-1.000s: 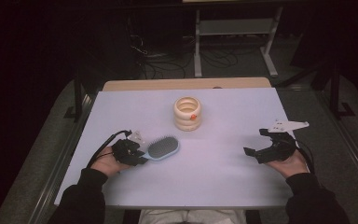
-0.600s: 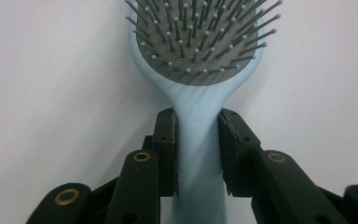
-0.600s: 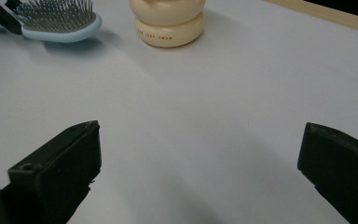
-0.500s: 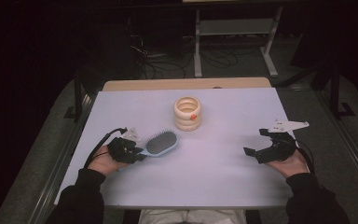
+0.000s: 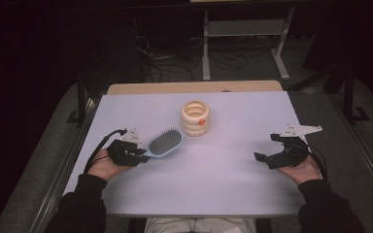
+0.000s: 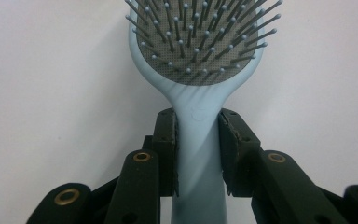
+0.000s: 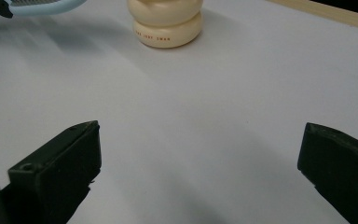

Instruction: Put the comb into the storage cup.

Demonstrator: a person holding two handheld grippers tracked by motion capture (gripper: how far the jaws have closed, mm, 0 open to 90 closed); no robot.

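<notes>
Pale-blue plastic hairbrush (image 6: 200, 88) sits clamped by its handle in my left gripper (image 5: 135, 154), over the white table (image 5: 223, 194); right gripper (image 5: 271, 148) gapes empty. That narrow handle could twist loose.

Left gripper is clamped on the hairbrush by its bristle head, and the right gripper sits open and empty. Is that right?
Not quite. The left gripper is clamped on the hairbrush by its light blue handle, just below the bristle head, as the left gripper view shows. The rest stands: the right gripper sits open and empty.
</notes>
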